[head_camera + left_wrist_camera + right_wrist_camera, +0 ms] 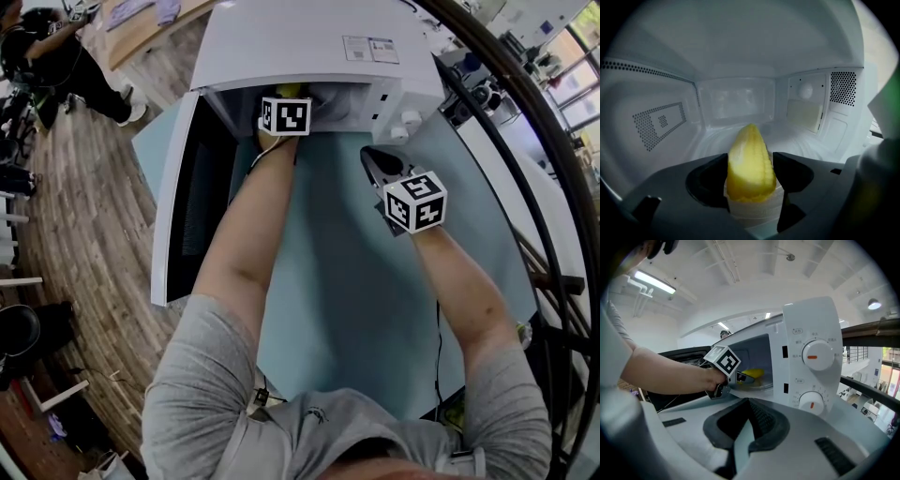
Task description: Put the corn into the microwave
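The yellow corn (pixel 749 161) lies inside the white microwave (pixel 309 47), its tip pointing at the back wall and a white stub at its near end. My left gripper (pixel 751 173) reaches into the cavity; its jaws stand wide on either side of the corn, and the pads do not seem to press it. From the right gripper view, the corn (pixel 753 373) rests on the glass plate in front of the left gripper (pixel 740 377). My right gripper (pixel 375 161) hovers over the teal table (pixel 356 309) before the control panel, shut and holding nothing.
The microwave door (pixel 178 187) hangs open to the left, over the table's edge. Two dials (pixel 813 356) sit on the panel right of the cavity. A person (pixel 56 56) stands on the wooden floor at far left. A dark railing runs along the right.
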`<move>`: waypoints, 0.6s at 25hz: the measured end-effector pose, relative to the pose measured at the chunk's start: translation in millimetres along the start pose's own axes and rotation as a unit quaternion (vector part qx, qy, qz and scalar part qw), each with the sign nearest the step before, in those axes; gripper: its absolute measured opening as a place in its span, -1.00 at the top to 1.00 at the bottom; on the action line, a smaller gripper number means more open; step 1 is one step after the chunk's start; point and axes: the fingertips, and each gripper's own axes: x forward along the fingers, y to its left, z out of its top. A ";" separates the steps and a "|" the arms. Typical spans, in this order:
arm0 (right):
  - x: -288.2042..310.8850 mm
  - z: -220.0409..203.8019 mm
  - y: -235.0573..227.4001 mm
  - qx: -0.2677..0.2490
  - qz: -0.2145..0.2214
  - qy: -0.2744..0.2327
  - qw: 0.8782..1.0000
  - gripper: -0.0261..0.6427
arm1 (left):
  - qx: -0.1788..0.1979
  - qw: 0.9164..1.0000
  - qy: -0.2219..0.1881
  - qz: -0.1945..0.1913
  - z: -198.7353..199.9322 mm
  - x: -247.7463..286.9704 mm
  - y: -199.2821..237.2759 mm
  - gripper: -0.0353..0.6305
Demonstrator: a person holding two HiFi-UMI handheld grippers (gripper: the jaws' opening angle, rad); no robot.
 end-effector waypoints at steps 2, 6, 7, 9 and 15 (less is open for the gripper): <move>-3.1 0.0 0.3 -0.001 -0.002 0.002 1.000 0.87 | -0.004 1.000 0.000 0.003 -1.2 -2.0 1.7 -0.01; -10.1 3.1 3.1 -0.002 -0.004 0.003 1.000 0.87 | -0.014 1.000 0.000 0.007 -2.2 -8.2 6.1 -0.04; -11.8 3.8 4.2 -0.002 -0.004 0.003 1.000 0.87 | -0.014 1.000 -0.001 0.007 -2.5 -10.1 6.8 -0.04; -15.4 4.7 7.3 -0.003 -0.005 0.005 1.000 0.87 | -0.016 1.000 -0.001 0.007 -3.7 -14.6 8.1 -0.04; -28.0 13.7 19.3 -0.004 -0.009 0.004 1.000 0.87 | -0.024 1.000 -0.002 -0.001 -3.3 -34.9 6.6 -0.04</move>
